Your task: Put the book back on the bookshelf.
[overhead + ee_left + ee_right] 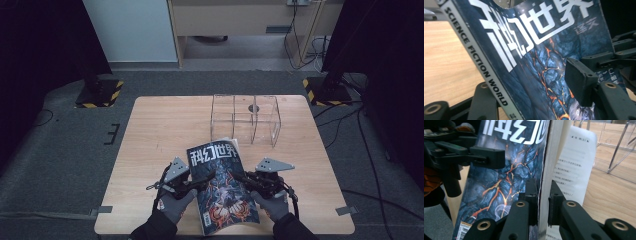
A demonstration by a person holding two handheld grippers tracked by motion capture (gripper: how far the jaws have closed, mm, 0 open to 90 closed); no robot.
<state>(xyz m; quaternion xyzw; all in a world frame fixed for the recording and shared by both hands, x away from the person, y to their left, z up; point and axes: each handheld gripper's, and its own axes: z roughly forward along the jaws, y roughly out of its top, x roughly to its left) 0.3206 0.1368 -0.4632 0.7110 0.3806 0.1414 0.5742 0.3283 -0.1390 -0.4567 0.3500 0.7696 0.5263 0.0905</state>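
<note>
A magazine (220,162) with a dark blue and orange cover, white title characters and "SCIENCE FICTION WORLD" on its spine stands tilted over the table's near edge, held up between both grippers. My right gripper (241,178) (543,200) is shut on the magazine's (506,170) page edge, with one pad on each side of the white page block. My left gripper (206,180) (531,87) straddles the spine side of the magazine (536,50). Its jaws stand apart, with one pad (577,78) close to the cover and the other finger (484,100) behind the spine. A loose page (574,165) fans out behind.
A clear acrylic rack (245,120) with upright dividers stands on the wooden table (160,130) just beyond the magazine. Gloved hands hold both grippers at the table's near edge. Stand bases with yellow-black tape (100,92) sit on the floor at both far corners.
</note>
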